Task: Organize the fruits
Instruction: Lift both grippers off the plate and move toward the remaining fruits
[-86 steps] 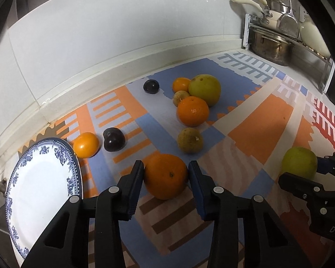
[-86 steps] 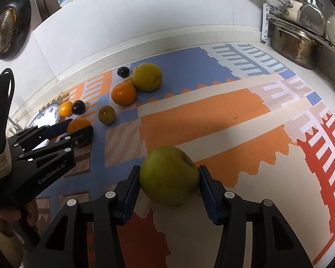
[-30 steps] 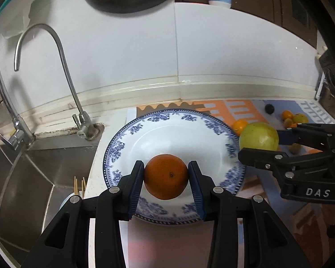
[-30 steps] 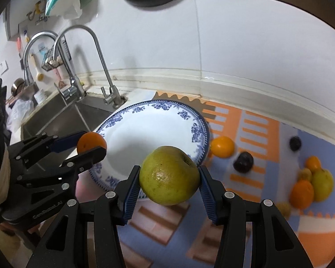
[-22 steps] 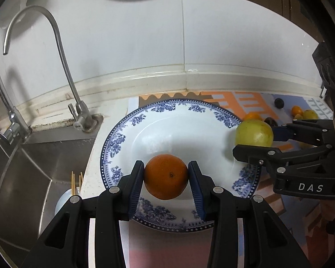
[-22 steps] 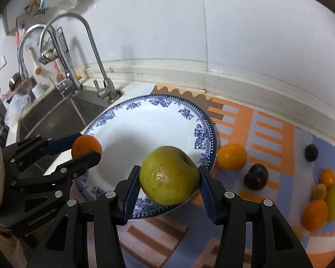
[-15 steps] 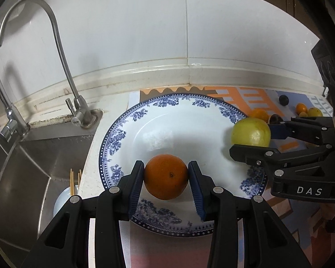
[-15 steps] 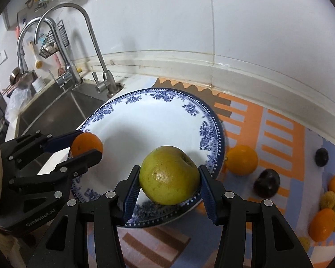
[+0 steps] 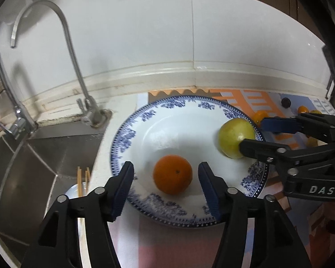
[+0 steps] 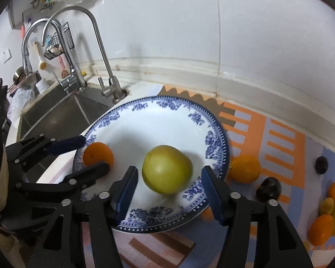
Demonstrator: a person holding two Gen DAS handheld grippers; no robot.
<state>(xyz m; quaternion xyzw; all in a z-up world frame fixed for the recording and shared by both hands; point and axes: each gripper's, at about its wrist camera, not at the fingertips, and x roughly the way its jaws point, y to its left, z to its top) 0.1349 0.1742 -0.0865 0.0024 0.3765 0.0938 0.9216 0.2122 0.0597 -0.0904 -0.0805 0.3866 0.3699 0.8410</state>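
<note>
A blue-and-white plate (image 9: 181,116) (image 10: 158,116) lies on the counter beside the sink. An orange (image 9: 172,174) (image 10: 98,154) rests on its near-left part, between the spread fingers of my left gripper (image 9: 166,183), which is open and not touching it. A green-yellow apple (image 9: 235,137) (image 10: 167,173) rests on the plate's right part, between the spread fingers of my right gripper (image 10: 168,186), which is open. Each gripper shows in the other's view: the right one (image 9: 263,134), the left one (image 10: 93,154).
A patterned mat (image 10: 279,138) to the right holds more fruit: a small orange (image 10: 244,168), two dark plums (image 10: 268,188) (image 10: 321,162) and a cluster of oranges and yellow fruit (image 10: 330,212). The sink (image 9: 42,156) and tap (image 9: 76,71) are to the left. The wall is behind.
Both grippers have opened and let go of their fruit. The orange and the apple now rest on the plate. The apple has rolled a little.
</note>
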